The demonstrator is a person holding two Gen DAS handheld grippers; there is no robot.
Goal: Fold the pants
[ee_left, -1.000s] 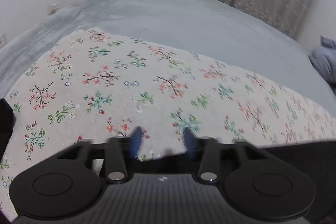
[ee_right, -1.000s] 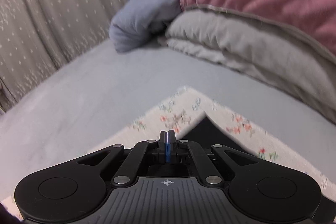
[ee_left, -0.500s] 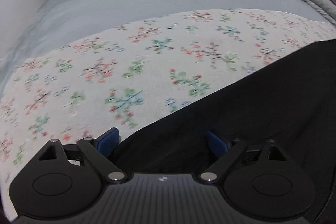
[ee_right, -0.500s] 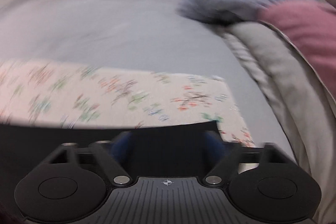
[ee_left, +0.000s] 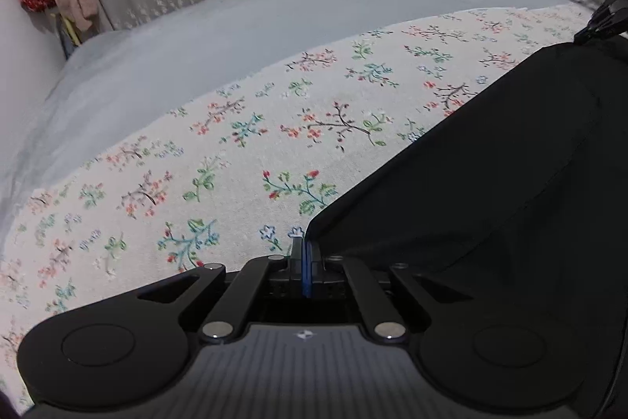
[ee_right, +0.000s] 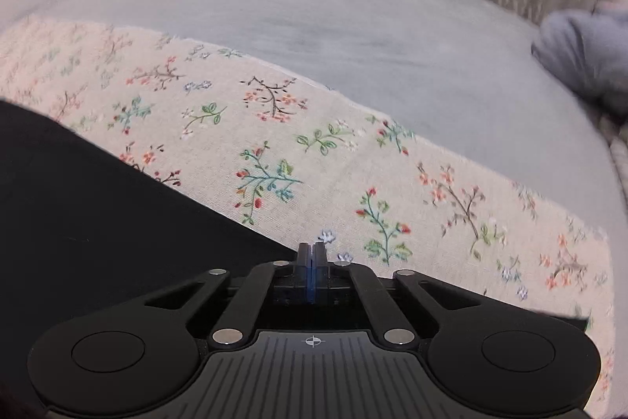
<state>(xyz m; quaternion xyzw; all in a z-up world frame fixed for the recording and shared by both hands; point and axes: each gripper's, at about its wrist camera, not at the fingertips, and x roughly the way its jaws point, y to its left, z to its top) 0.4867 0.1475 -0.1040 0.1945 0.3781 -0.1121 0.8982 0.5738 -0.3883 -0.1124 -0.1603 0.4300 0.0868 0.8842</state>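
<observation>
Black pants (ee_left: 490, 183) lie on the floral cloth (ee_left: 235, 144) spread over the grey bed (ee_left: 235, 18). Our left gripper (ee_left: 303, 254) is clenched on a corner of their edge; our right gripper (ee_right: 312, 256) is clamped at the same edge, farther along. We judge a fold is starting; next we lift both corners evenly and carry them across

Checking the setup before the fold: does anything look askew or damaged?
Nothing stands out. The black pants lie on the floral cloth without tears or spills; the left claw and right claw are both closed at the pants' edge.
</observation>
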